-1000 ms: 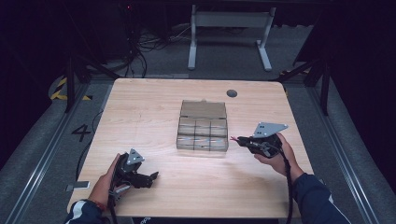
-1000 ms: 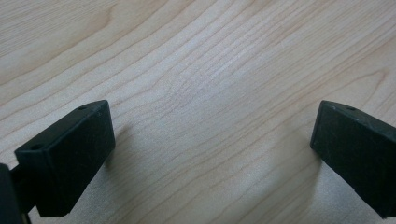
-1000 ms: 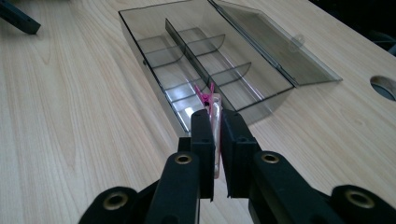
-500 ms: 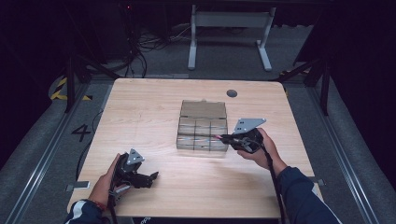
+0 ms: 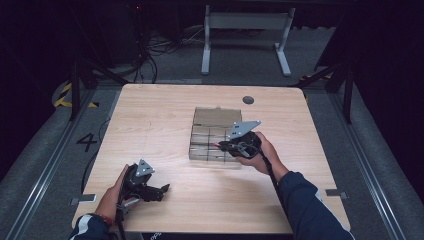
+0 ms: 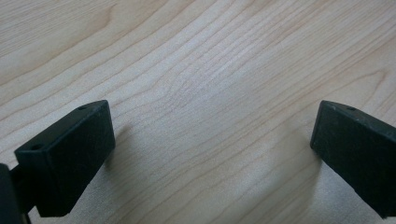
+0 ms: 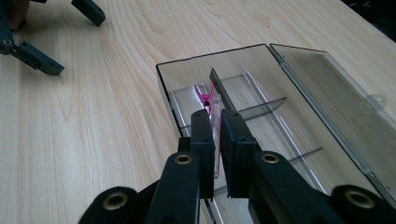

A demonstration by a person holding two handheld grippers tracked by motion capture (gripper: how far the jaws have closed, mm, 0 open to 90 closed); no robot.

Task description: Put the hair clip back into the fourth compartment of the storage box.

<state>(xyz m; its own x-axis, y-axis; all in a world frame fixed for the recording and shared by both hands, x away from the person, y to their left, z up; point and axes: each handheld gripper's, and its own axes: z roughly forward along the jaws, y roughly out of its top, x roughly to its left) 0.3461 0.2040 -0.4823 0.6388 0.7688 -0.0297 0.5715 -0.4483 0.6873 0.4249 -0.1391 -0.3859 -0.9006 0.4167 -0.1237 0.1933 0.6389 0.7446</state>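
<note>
A clear plastic compartment box (image 5: 202, 149) lies in the middle of the wooden table, its lid (image 5: 216, 116) folded open on the far side. My right gripper (image 5: 220, 145) hovers over the box's near right part, shut on a pink clip (image 7: 213, 105). The clip's tip points down into a compartment beside a divider (image 7: 226, 91) of the box (image 7: 164, 82). My left gripper (image 5: 163, 192) rests low near the table's front left, open, with bare wood between its jaws (image 6: 212, 140). It is also visible far off in the right gripper view (image 7: 56, 35).
The table (image 5: 150, 120) has a dark round grommet (image 5: 248, 99) near its far right edge. The open lid (image 7: 327, 88) lies flat beside the box. Beyond the table stands a white metal frame (image 5: 245, 37) on a dark floor with cables.
My right gripper has moved left with the pink clip, from beside the box's right side to above its near right compartments. The left gripper has stayed put.
</note>
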